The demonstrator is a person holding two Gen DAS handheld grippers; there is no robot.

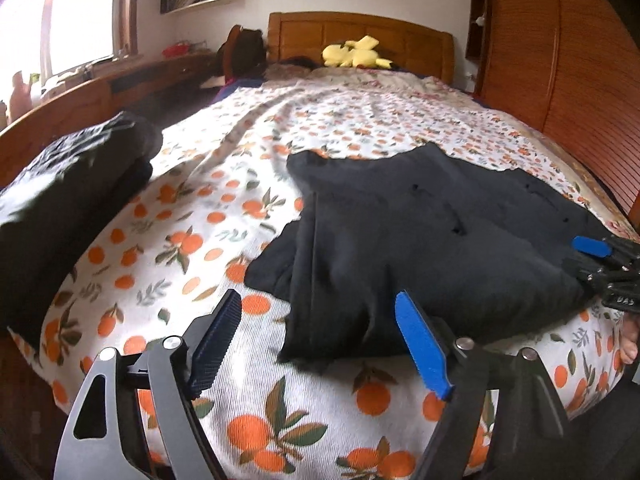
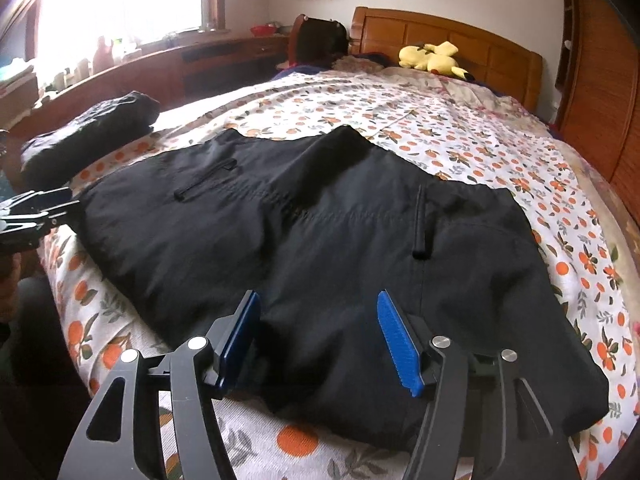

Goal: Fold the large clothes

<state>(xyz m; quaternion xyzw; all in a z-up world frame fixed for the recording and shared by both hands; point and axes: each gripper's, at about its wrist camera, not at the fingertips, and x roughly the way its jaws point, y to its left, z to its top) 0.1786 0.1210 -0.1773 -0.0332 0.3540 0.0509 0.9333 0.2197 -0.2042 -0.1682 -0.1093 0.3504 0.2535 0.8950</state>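
The left gripper (image 1: 320, 344) stands with its jaws apart and nothing between them, angled down over the near left corner of the black garment (image 1: 420, 240), likely lining up to take that hem for the next fold. The right gripper (image 2: 318, 336) is likewise apart; dark cloth shows in the gap, but the blue pads (image 2: 396, 340) do not pinch it. It too tips forward and down, over the garment's near edge. The garment lies spread fairly flat near the foot of the bed (image 1: 240, 128), on the orange-patterned sheet (image 2: 520, 152), apparently partly folded, its pocket slits facing up. A folded dark bundle (image 1: 60, 184) sits well apart at the left edge, probably finished work. A yellow plush toy (image 2: 434, 60) rests by the headboard (image 1: 360, 36).
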